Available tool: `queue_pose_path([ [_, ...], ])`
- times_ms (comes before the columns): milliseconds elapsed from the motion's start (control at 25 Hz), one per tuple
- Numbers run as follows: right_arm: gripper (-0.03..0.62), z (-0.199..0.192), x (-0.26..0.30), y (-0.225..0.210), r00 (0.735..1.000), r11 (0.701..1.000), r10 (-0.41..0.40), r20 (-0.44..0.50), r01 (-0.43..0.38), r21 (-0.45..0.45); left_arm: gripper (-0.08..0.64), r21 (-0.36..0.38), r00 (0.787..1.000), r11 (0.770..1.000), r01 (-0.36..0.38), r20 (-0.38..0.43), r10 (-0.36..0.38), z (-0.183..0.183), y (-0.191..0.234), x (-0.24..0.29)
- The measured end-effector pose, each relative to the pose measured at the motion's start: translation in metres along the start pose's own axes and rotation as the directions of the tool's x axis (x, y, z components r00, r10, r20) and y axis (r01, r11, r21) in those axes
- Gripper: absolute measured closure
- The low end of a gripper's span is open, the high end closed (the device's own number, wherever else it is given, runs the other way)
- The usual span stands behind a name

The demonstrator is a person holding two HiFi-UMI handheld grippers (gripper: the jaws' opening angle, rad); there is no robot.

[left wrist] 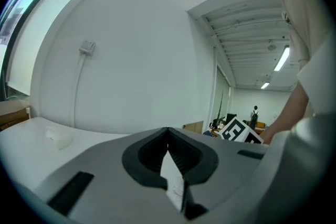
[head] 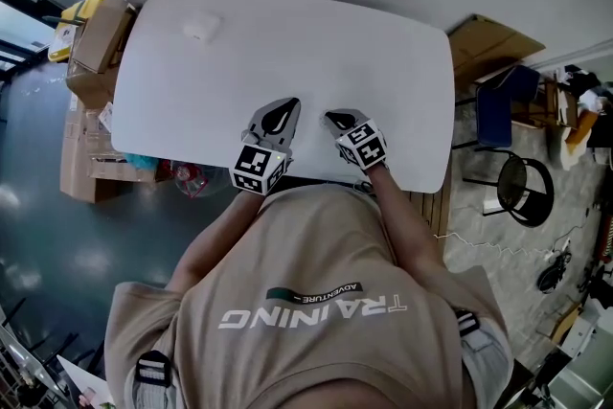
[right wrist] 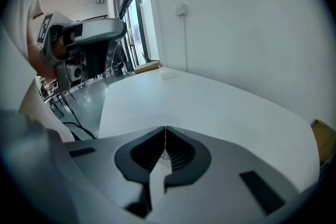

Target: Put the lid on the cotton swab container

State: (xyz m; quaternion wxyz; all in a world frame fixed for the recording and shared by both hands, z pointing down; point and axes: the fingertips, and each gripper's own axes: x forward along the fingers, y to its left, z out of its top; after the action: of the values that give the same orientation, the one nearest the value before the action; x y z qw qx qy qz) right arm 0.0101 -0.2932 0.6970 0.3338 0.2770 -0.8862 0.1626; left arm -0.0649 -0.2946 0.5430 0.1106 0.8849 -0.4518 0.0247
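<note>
At the near edge of the white table (head: 383,81), the left gripper (head: 279,118) and the right gripper (head: 340,121) are held side by side just in front of the person's chest, both aimed across the tabletop. Each gripper's own view shows its jaws brought together at the tips with nothing between them, so both must be opened before any pick. The only candidate for the task's thing is a small pale item, taken here to be the container (head: 201,27), lying alone near the far left corner, well apart from both grippers. At this range it is too faint to tell whether the lid is on it, beside it, or elsewhere. Judged from its look (pale, low, possibly translucent plastic), it should be very light, stiff but thin-walled, and smooth enough to slide on the bare top under a sideways push. Recommended hold: one gripper across the container's side walls, low down, with modest squeeze so the walls do not flex or the body pop out. The other gripper should take the lid by its rim, edge to edge, keeping it level for seating. Expect little resistance from weight, and expect the main risk to be skidding or tipping rather than breakage.
</note>
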Motion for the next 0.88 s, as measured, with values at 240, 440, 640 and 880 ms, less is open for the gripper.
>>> queue_pose_path([
  [240, 0.574, -0.002, 0.005, 0.003, 1.000, 0.999, 0.011, -0.023, -0.012, -0.034, 0.548, -0.005, 1.000, 1.000, -0.021, 0.003, 0.021, -0.002, 0.004, -0.008],
  [440, 0.574, -0.003, 0.008, 0.006, 0.997, 0.997, 0.000, -0.079, -0.007, -0.080, 0.548, -0.005, 1.000, 1.000, -0.027, 0.009, 0.027, 0.002, 0.007, -0.009],
  [640, 0.574, -0.002, 0.009, 0.003, 0.999, 1.000, 0.009, -0.053, -0.010, -0.015, 0.548, -0.001, 1.000, 1.000, -0.006, 0.010, 0.006, 0.002, 0.003, -0.006],
  [880, 0.574, -0.004, 0.007, 0.003, 1.000, 0.996, 0.020, -0.011, -0.019, 0.084, 0.548, 0.018, 0.999, 0.999, 0.033, 0.011, -0.033, 0.008, -0.010, -0.008],
])
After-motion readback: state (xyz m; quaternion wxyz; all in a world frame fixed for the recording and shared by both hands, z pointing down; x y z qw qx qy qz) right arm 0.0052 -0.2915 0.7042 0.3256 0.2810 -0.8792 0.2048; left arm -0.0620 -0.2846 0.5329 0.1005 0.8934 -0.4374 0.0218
